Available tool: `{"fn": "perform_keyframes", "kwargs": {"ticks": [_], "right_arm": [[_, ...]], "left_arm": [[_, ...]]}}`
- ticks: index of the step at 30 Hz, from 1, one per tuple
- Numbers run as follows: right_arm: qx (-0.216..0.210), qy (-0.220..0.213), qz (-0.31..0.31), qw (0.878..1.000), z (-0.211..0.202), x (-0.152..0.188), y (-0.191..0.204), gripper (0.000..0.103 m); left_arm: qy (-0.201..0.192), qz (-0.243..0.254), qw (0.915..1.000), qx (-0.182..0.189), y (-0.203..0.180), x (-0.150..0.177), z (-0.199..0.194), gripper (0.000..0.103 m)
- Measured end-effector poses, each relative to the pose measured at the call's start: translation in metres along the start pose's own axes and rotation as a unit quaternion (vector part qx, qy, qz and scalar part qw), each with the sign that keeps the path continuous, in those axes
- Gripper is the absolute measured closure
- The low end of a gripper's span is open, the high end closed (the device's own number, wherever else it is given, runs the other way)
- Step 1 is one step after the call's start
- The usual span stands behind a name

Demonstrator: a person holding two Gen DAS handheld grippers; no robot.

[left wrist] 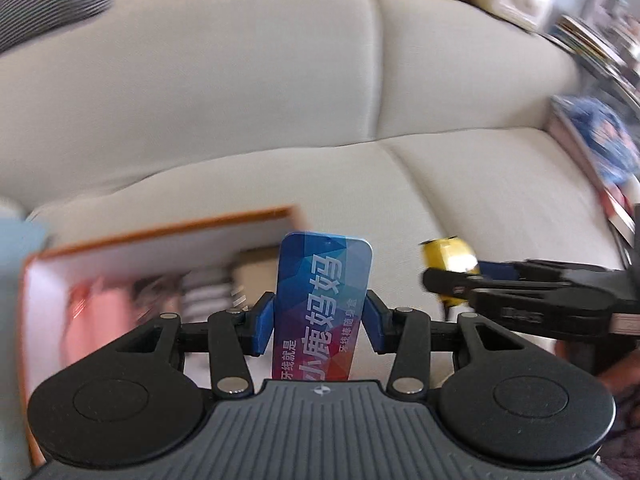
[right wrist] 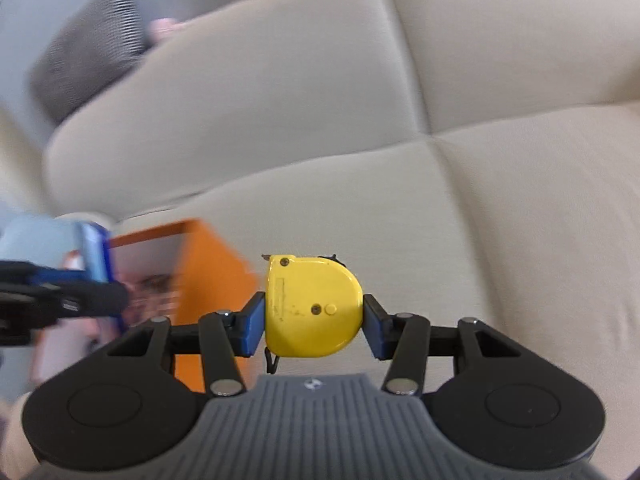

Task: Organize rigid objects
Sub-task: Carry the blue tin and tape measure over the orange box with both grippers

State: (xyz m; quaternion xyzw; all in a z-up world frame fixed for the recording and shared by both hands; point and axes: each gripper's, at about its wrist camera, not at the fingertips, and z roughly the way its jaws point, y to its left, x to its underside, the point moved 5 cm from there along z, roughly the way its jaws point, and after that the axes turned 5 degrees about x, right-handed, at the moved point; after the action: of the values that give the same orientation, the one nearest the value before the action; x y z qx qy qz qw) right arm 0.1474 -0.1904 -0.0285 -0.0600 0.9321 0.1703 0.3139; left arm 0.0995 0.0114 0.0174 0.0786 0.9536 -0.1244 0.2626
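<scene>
1. Your left gripper (left wrist: 320, 316) clamps a blue floss-pick tin (left wrist: 322, 308) above the beige sofa (left wrist: 240, 100) — keep it upright.
2. Your right gripper (right wrist: 314, 322) pinches a yellow tape measure (right wrist: 314, 306) — hold it level.
3. The orange-edged box (left wrist: 160, 232) sits lower left — likely the destination; approach one at a time.

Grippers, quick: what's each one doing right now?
Left gripper: closed on the blue floss-pick box, held upright.
Right gripper: closed on the yellow tape measure.
</scene>
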Motion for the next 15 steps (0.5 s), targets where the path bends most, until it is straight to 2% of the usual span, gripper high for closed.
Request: {"fn": "perform_keyframes", "kwargs": {"ticks": [2, 6, 9, 12, 15], "right_arm": [[-0.014, -0.002, -0.025, 1.0, -0.004, 0.002, 0.023, 0.051], [-0.018, -0.008, -0.115, 0.993, -0.012, 0.018, 0.076, 0.051], [-0.023, 0.0, -0.168, 0.985, -0.007, 0.028, 0.108, 0.051], [-0.019, 0.035, -0.199, 0.979, 0.004, 0.036, 0.131, 0.051], [-0.005, 0.073, -0.203, 0.976, 0.017, 0.037, 0.144, 0.051]], "left_arm": [[0.002, -0.034, 0.9994, -0.005, 0.022, 0.008, -0.012, 0.051], [0.008, -0.079, 0.9966, -0.019, 0.06, 0.029, -0.023, 0.051], [0.011, -0.112, 0.9936, -0.006, 0.078, 0.039, -0.022, 0.051], [0.016, -0.154, 0.9879, 0.014, 0.101, 0.059, -0.022, 0.051], [0.026, -0.179, 0.983, 0.029, 0.114, 0.065, -0.003, 0.051]]}}
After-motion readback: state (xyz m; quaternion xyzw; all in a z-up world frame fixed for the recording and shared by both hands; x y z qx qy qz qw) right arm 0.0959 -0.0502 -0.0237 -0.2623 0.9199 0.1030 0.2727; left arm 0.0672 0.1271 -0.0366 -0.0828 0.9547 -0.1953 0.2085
